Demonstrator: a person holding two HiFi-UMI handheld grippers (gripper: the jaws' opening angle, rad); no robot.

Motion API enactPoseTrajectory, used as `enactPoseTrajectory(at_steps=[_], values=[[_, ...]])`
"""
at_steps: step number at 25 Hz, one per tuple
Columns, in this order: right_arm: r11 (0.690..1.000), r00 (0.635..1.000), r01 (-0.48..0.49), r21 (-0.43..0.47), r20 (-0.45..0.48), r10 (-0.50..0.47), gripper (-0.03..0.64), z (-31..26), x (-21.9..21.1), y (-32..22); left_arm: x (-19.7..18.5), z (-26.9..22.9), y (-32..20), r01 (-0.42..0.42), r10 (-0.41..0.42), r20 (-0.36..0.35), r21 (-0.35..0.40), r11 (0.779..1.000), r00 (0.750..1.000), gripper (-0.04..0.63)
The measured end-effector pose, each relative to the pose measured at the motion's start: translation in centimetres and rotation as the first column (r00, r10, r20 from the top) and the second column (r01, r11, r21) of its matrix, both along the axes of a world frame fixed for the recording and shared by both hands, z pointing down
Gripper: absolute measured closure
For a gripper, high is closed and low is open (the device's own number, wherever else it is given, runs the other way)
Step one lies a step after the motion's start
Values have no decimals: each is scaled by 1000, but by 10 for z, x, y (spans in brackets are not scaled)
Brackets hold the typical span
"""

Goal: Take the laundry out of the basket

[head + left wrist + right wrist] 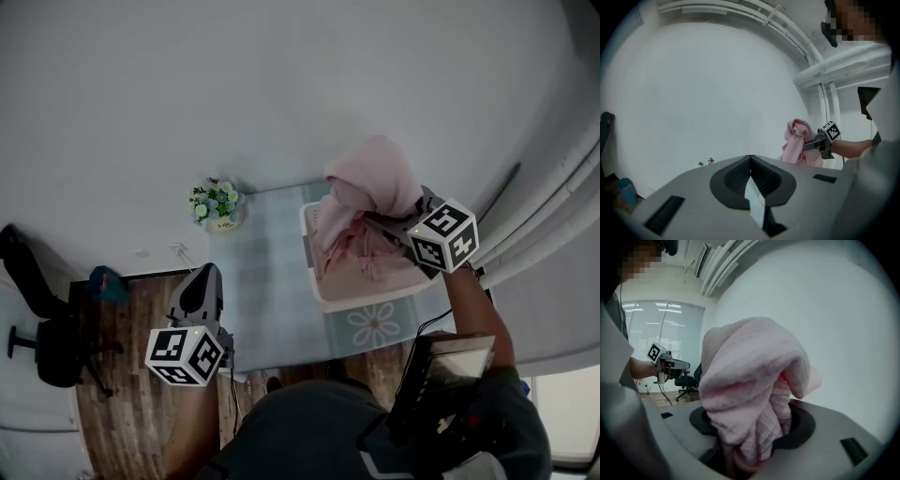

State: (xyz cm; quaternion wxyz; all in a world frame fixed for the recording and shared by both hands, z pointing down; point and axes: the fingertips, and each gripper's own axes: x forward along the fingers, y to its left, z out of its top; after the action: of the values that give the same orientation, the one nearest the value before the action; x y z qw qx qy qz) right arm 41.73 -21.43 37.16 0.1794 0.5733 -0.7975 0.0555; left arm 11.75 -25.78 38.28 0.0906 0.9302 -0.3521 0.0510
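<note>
A white laundry basket (315, 281) stands on the table with pink laundry (361, 258) piled in it. My right gripper (386, 223) is shut on a pink towel (373, 176) and holds it bunched up above the basket. In the right gripper view the pink towel (750, 385) fills the space between the jaws and hides the pads. The left gripper view shows the same towel (797, 143) hanging from the right gripper (814, 143). My left gripper (201, 286) hovers at the table's left edge, away from the basket. Its jaws are shut with nothing in them (750, 161).
The table (267, 281) carries a pale checked cloth. A small pot of flowers (217, 206) stands at its far left corner. To the left are wooden floor, a black office chair (42, 349) and a teal object (108, 281). Curtains (553, 234) hang on the right.
</note>
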Motion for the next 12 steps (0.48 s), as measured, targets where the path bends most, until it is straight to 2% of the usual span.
enactPoseTrajectory(at_steps=[5, 12], values=[[991, 1000, -9, 130, 29, 5, 314, -56, -16, -4, -23, -11, 2, 31, -30, -17, 16, 999, 999, 588], [958, 996, -20, 285, 94, -7, 314, -132, -43, -9, -57, -22, 5, 82, -80, -44, 42, 996, 996, 588]])
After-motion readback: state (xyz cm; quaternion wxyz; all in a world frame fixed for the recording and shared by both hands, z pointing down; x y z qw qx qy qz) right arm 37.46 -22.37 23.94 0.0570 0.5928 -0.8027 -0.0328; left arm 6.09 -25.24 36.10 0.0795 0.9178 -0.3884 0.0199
